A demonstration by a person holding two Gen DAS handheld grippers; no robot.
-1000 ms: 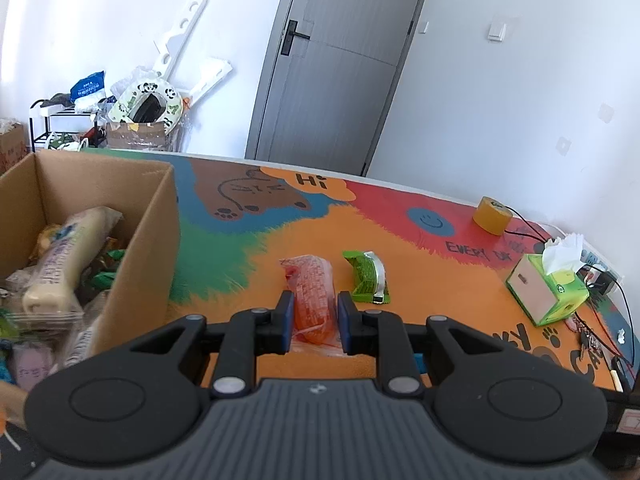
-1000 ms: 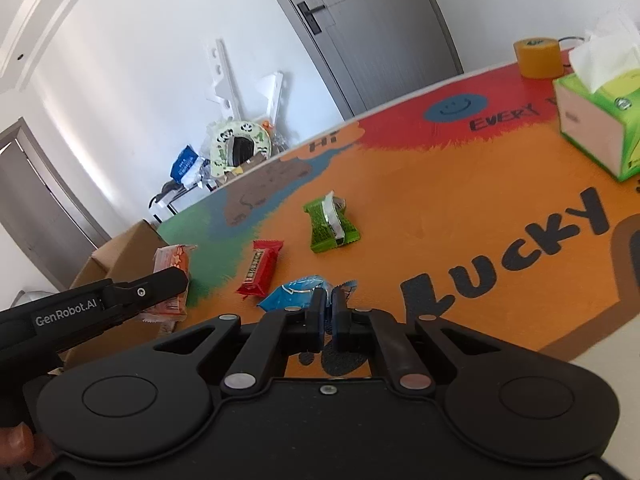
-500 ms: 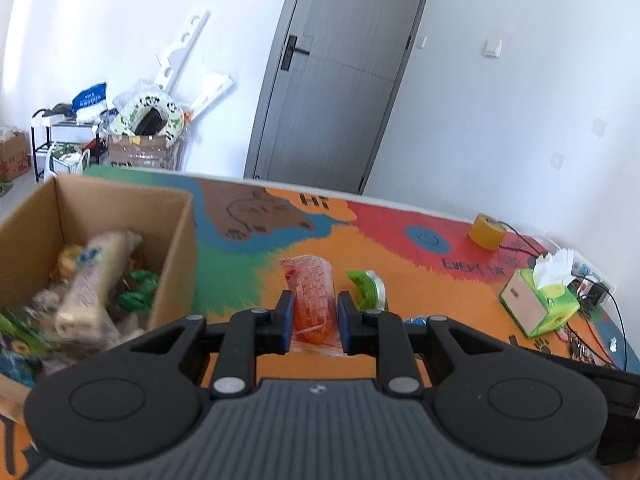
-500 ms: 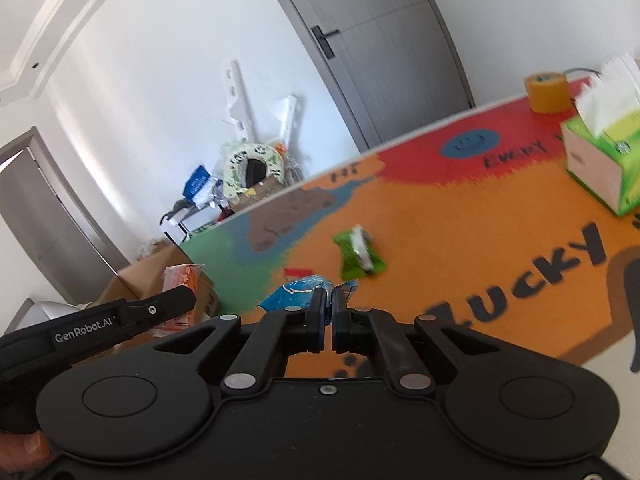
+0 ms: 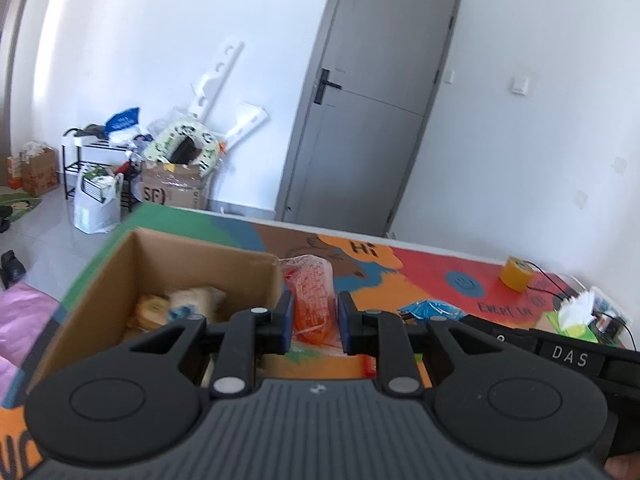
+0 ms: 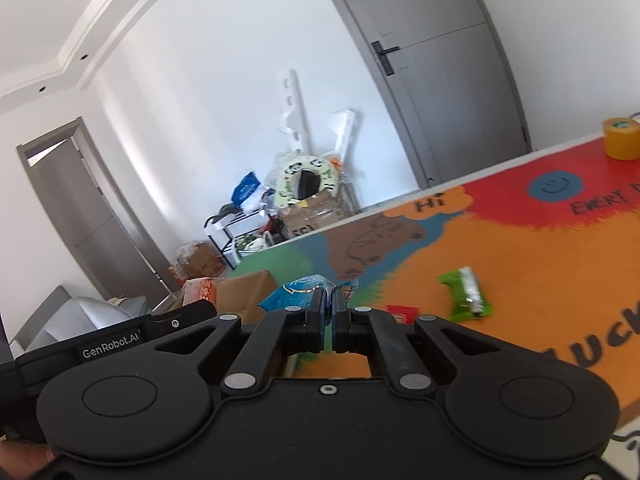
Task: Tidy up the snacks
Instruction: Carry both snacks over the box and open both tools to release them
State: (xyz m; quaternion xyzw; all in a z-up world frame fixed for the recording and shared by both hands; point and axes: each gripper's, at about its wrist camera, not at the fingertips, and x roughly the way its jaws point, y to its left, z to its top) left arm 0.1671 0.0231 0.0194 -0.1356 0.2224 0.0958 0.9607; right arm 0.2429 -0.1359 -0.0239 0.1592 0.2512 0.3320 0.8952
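My left gripper (image 5: 313, 322) is shut on an orange snack packet (image 5: 311, 296), held in the air beside the right wall of the open cardboard box (image 5: 200, 268). Several snacks lie blurred inside the box. My right gripper (image 6: 328, 312) is shut on the edge of a blue snack packet (image 6: 298, 294), also lifted off the table; the same blue packet (image 5: 430, 308) shows at the right of the left wrist view. A green snack packet (image 6: 466, 294) and a red bar (image 6: 402, 314) lie on the colourful table mat (image 6: 540, 264). The box (image 6: 244, 292) sits left of the right gripper.
A yellow tape roll (image 5: 516, 278) and a green tissue box (image 5: 572, 320) stand at the table's far right. Beyond the table are a grey door (image 5: 372, 120), a shelf with bags and a cardboard carton (image 5: 172, 192) on the floor.
Both grippers have risen and swung left toward the box with their packets. The orange packet now hangs by the box's right wall, and the blue packet has left the table.
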